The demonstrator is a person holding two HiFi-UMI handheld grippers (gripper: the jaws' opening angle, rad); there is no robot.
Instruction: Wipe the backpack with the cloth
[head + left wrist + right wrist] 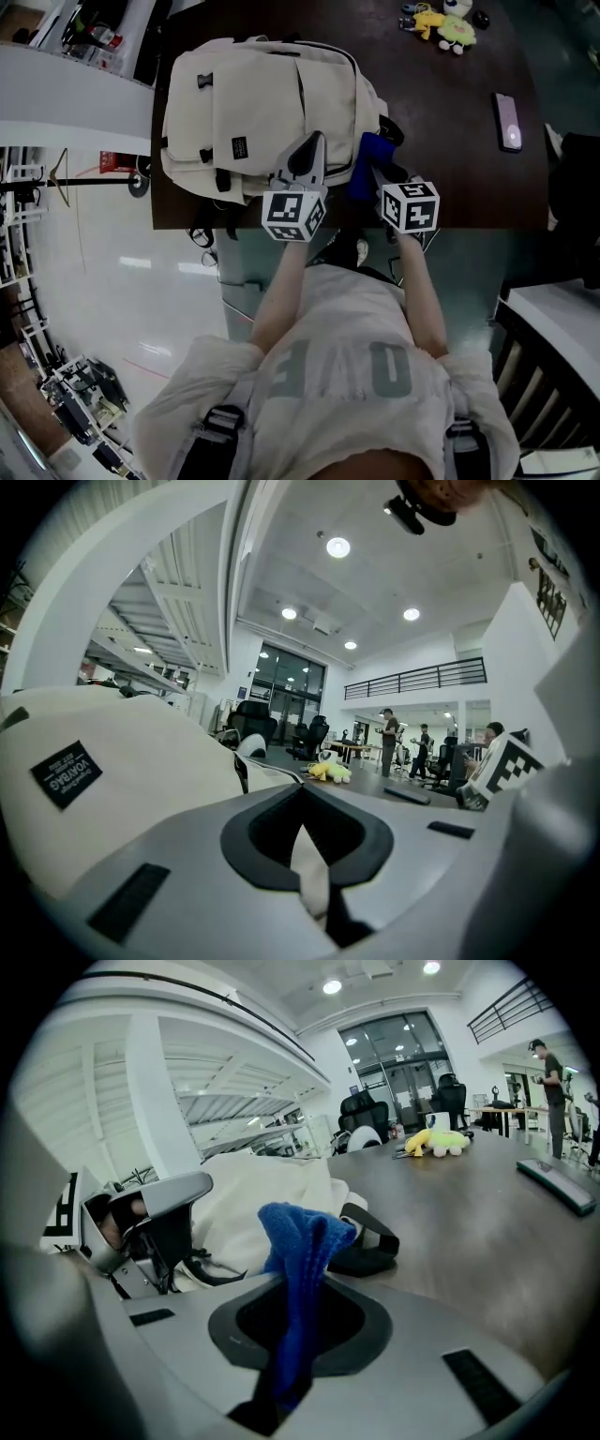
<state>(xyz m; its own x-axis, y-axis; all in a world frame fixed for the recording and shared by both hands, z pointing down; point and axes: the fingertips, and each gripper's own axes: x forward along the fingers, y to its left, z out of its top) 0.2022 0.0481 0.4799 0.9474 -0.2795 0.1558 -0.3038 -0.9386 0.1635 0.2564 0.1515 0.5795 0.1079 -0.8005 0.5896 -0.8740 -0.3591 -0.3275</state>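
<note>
1. I am judging the wipe to be barely under way. The cloth (pixel 300 1241) is already in my grip, but it is standing bunched above the jaws, not lying flat on any panel.
2. The backpack (pixel 253 103) is lying on the dark surface (pixel 450 122), filling its near left corner. I cannot tell which parts, if any, are already wiped. By my reckoning the broad front and the sides are all waiting for a pass.
3. My left claw (pixel 305 159) is pinching a fold of the backpack's cream fabric at its near right side, jaws pressed together on it. I am taking this as steadying the bag.
4. My right claw (pixel 380 178) is clamping the blue cloth low down, with its free end sticking up past the jaws. It is sitting just beside the backpack's right side, close to the near edge of the surface. Whether the cloth is touching the bag I cannot tell.
5. Both my forearms are reaching forward over the near edge, side by side and near each other, with the claws pointing away from me toward the bag.
</note>
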